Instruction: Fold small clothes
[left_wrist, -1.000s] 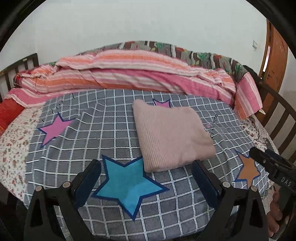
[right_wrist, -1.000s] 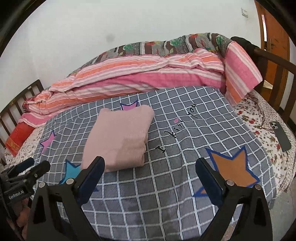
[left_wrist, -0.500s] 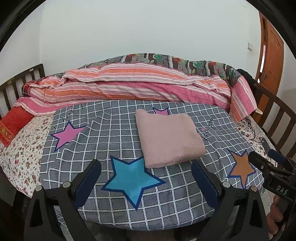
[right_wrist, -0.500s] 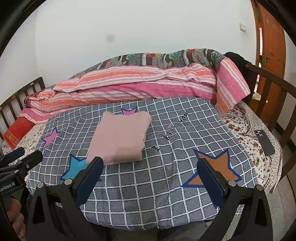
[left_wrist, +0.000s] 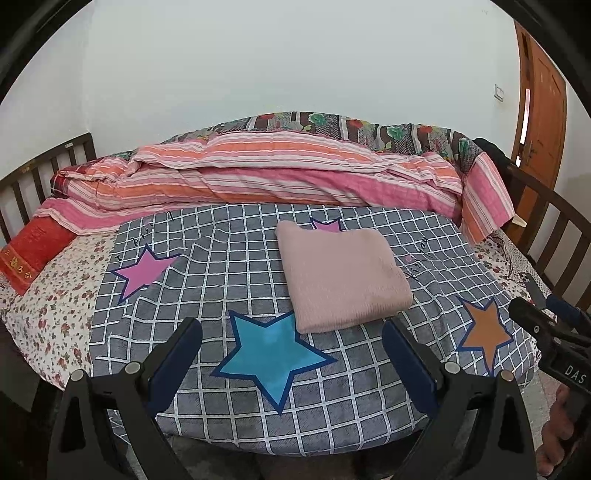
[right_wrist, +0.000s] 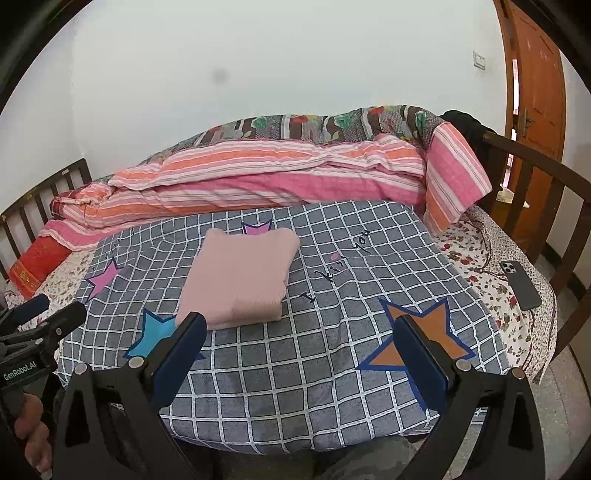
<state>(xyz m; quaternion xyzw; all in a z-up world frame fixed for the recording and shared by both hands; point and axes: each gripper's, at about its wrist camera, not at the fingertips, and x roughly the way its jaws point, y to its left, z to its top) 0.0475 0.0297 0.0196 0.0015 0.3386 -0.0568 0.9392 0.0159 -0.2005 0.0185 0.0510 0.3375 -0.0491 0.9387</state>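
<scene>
A pink knit garment (left_wrist: 341, 275) lies folded in a neat rectangle on the grey checked blanket (left_wrist: 229, 273); it also shows in the right wrist view (right_wrist: 240, 275). My left gripper (left_wrist: 291, 354) is open and empty, held back from the bed's front edge, short of the garment. My right gripper (right_wrist: 299, 350) is open and empty, also back from the front edge, to the right of the garment. Each gripper shows at the edge of the other's view: the right one (left_wrist: 543, 328) and the left one (right_wrist: 40, 321).
A rolled striped pink quilt (left_wrist: 277, 173) lies along the back of the bed. A red pillow (left_wrist: 33, 251) is at the left. A dark phone (right_wrist: 521, 284) lies on the floral sheet at the right. Wooden rails (right_wrist: 546, 206) bound both ends. An orange door (right_wrist: 535, 110) stands at the right.
Both grippers have drawn back and up from the bed, so more of the blanket and wall shows. The folded garment has not moved. Both stay open.
</scene>
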